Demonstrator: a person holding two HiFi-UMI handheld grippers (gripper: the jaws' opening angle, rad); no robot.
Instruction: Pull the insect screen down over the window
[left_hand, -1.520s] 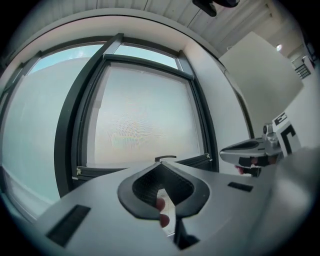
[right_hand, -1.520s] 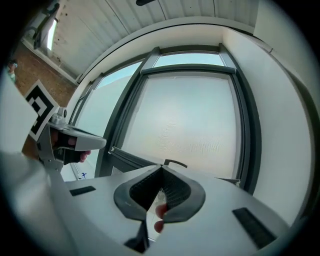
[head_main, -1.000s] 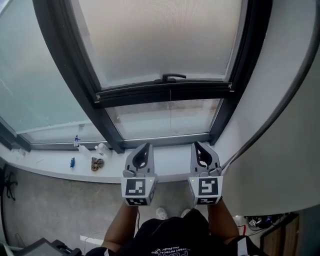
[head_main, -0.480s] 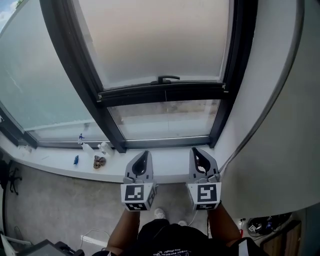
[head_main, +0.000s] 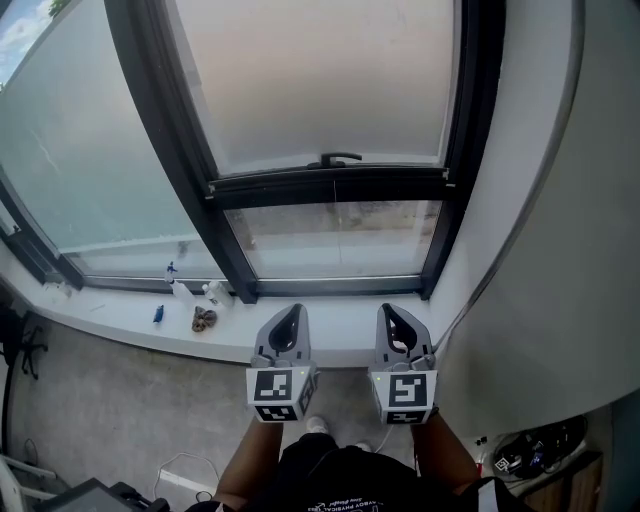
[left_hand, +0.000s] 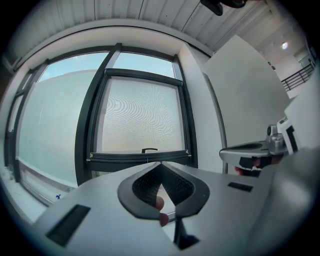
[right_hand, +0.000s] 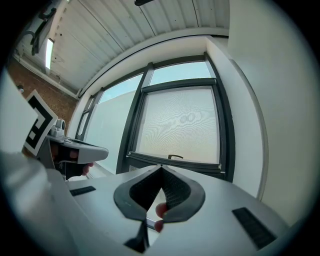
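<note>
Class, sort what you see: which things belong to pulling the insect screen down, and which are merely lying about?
Job: pale mesh insect screen; black handle on its bottom bar; dark window frame; left gripper and right gripper, both shut, empty.
Lying about, on the white sill: small white containers; small blue object; brown crumpled lump.

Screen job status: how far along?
Done: the screen covers most of the window, its bar with the handle sitting low. In hand: nothing; the left tongs and right tongs are shut, empty, short of the window. Left: a strip of glass under the bar looks uncovered, so grab the handle and pull the rest.
</note>
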